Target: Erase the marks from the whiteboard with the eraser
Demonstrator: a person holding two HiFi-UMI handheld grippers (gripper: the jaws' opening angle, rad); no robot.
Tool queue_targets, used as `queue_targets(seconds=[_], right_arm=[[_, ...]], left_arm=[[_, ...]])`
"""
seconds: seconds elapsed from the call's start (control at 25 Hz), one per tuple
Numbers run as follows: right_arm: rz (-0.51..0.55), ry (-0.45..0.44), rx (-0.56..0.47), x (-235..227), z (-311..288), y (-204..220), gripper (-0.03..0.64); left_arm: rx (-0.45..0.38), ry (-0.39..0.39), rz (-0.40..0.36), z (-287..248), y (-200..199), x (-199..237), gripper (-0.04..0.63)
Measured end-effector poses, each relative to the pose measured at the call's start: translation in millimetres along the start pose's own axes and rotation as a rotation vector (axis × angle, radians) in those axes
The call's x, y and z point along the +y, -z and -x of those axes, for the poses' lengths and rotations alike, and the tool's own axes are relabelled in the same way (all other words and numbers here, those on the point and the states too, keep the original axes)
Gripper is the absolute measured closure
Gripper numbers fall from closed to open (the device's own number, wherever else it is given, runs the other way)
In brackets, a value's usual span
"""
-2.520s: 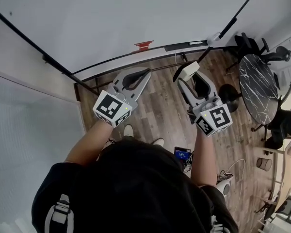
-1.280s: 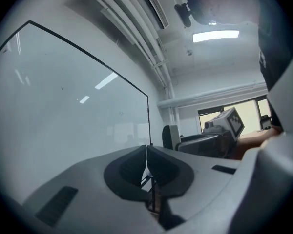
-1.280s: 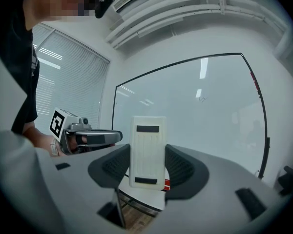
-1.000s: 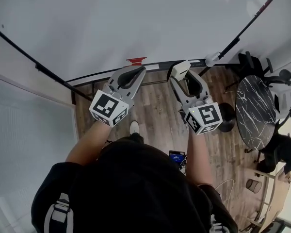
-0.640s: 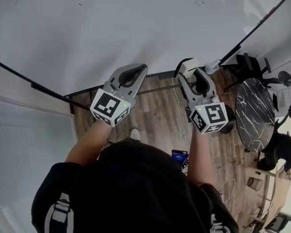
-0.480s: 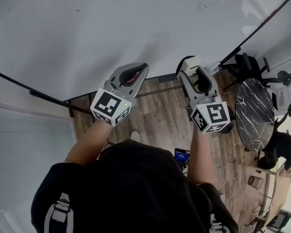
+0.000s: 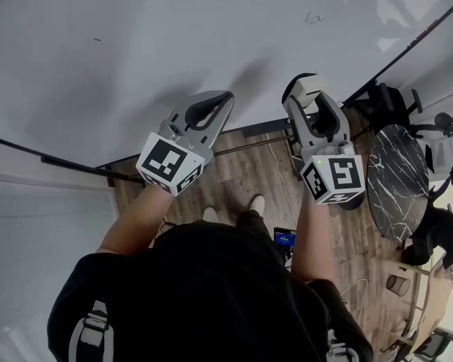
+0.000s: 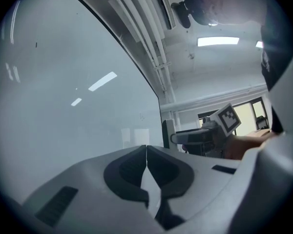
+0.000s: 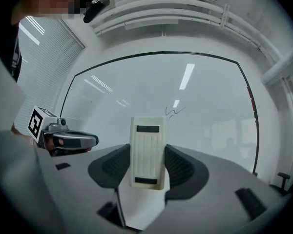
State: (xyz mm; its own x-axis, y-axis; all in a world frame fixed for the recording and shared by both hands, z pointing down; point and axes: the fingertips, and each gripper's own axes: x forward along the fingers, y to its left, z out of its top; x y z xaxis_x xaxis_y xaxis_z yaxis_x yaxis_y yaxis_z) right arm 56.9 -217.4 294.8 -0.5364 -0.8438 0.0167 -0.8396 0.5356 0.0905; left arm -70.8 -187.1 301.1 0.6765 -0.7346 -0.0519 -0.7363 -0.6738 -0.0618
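A big whiteboard (image 7: pixel 174 36) fills the wall ahead and carries a small dark squiggle (image 7: pixel 314 17) at its upper right; the same squiggle (image 9: pixel 172 112) shows just above the eraser in the right gripper view. My right gripper (image 7: pixel 306 90) is shut on a cream eraser (image 9: pixel 147 151) with ribbed back, held upright in front of the whiteboard (image 9: pixel 161 91), below the mark. My left gripper (image 7: pixel 225 96) is shut with nothing between its jaws, raised near the board's lower part. Two faint specks (image 7: pixel 97 40) sit at the board's left.
The whiteboard's black frame (image 7: pixel 396 55) runs along its right and lower edges. Below lies a wood floor (image 7: pixel 241 172), with a round marble table (image 7: pixel 392 179) and office chairs (image 7: pixel 442 119) at the right. Window blinds (image 7: pixel 38 255) are at the left.
Both grippers have risen from near the board's bottom ledge up in front of the board, and my head has tilted up. The eraser stays gripped; the squiggle has come into view.
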Motion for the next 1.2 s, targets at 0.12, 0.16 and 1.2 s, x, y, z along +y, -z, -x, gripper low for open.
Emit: queue_targets(seconds=[0.12, 0.16, 1.2], right_arm=[[0.022, -0.018, -0.004, -12.0, -14.0, -6.6, 0.396], [0.033, -0.026, -0.008, -14.9, -19.3, -10.1, 0.396], [0.204, -0.010, 0.012, -53.5, -90.4, -54.5, 0.394]], left_arm=[[-0.003, -0.026, -0.010, -14.1, -5.2, 3.1, 0.589], [-0.005, -0.036, -0.013, -17.8, -6.8, 4.8, 0.589], [-0.014, -0.157, -0.030, -57.6, -18.7, 25.3, 0.589]])
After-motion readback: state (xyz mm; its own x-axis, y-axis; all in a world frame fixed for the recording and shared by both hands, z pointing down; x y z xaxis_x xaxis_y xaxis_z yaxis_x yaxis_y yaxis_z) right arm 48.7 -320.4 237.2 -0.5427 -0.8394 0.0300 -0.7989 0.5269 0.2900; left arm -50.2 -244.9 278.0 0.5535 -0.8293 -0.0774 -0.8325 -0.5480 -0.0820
